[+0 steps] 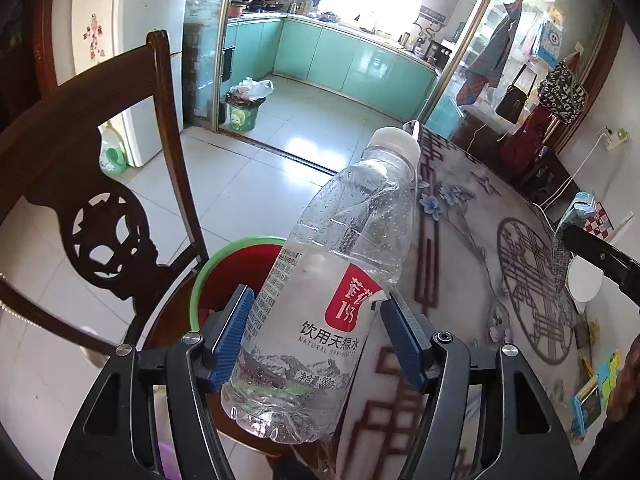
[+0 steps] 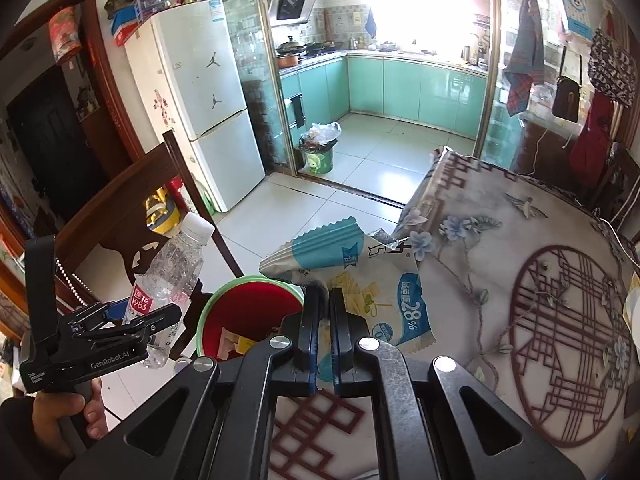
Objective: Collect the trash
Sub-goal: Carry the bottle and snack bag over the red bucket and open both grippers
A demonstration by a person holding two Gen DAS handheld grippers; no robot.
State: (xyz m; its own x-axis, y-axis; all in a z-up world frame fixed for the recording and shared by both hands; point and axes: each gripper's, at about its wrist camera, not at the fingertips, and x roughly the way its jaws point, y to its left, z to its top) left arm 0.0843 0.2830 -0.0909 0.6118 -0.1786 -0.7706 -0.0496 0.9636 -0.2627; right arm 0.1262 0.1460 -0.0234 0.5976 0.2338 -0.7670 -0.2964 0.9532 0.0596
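Observation:
My left gripper (image 1: pixel 316 320) is shut on a clear plastic water bottle (image 1: pixel 332 280) with a white cap and red label, held tilted beside the table edge, near a red bin with a green rim (image 1: pixel 224 264). The bottle also shows in the right wrist view (image 2: pixel 168 288). My right gripper (image 2: pixel 330 304) is shut on a blue and white snack wrapper (image 2: pixel 360 272), held over the table edge right of the red bin (image 2: pixel 256 312). The bin holds some paper scraps. The wrapper also shows at the right in the left wrist view (image 1: pixel 572 232).
A table with a flowered cloth (image 2: pixel 520 280) fills the right side. A dark wooden chair (image 1: pixel 100 216) stands left of the bin. Small items (image 1: pixel 592 392) lie at the table's right edge. A full green bin (image 2: pixel 320 152) stands in the kitchen doorway by the fridge (image 2: pixel 208 100).

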